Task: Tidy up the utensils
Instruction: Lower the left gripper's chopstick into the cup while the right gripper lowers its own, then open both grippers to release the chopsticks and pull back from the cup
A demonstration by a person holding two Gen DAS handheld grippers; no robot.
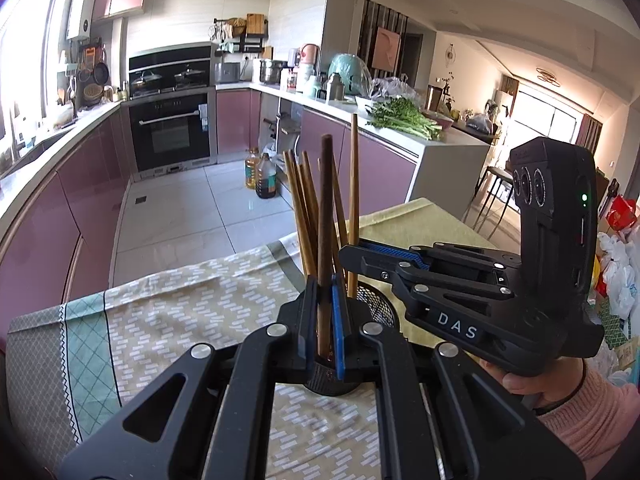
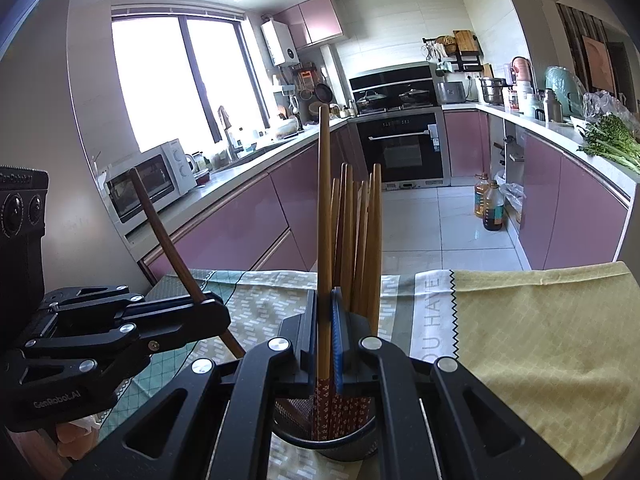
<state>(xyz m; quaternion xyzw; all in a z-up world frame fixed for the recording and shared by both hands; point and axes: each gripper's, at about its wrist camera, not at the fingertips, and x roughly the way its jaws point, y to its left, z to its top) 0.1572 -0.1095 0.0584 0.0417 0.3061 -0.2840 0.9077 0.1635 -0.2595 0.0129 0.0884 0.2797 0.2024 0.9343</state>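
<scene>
Patterned tablecloth (image 2: 540, 332) is covering the table. Black mesh holder (image 2: 304, 436) is sitting on it, containing bundled chopsticks (image 2: 360, 232). Right gripper (image 2: 324, 344) is clamping a light chopstick (image 2: 325, 216) above the holder. Left gripper (image 1: 325, 320) is clamping a dark chopstick (image 1: 326, 208).

Left gripper (image 1: 325, 320) with jaws closed and clamping a thin upright stick, right gripper (image 2: 324, 336) likewise clamped with jaws pointing left toward it, right hand (image 1: 540, 380) in a pink sleeve gripping its handle at near right
</scene>
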